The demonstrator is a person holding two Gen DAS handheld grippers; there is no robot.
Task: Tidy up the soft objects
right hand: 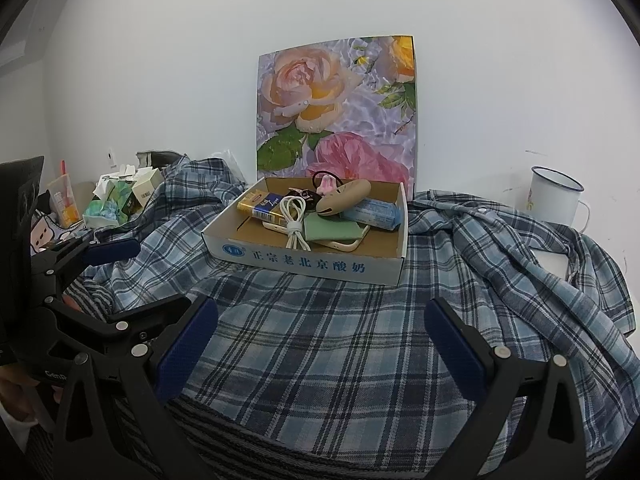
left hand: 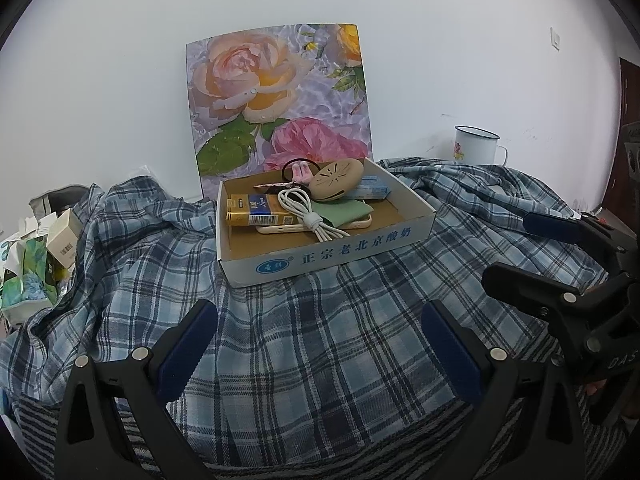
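A blue plaid shirt (left hand: 320, 320) fills the lower frame, with the left gripper (left hand: 320, 328) spread wide just above it. At centre a cardboard tray (left hand: 332, 256) sits on the shirt, holding a white cable (left hand: 308, 212). The right gripper (left hand: 540, 252) enters from the right edge, its jaws apart.

Both wrist cameras look low and forward across the plaid shirt (left hand: 320, 340) toward the wall. They share the cardboard box (left hand: 320, 258) (right hand: 304, 266), left view slightly nearer.
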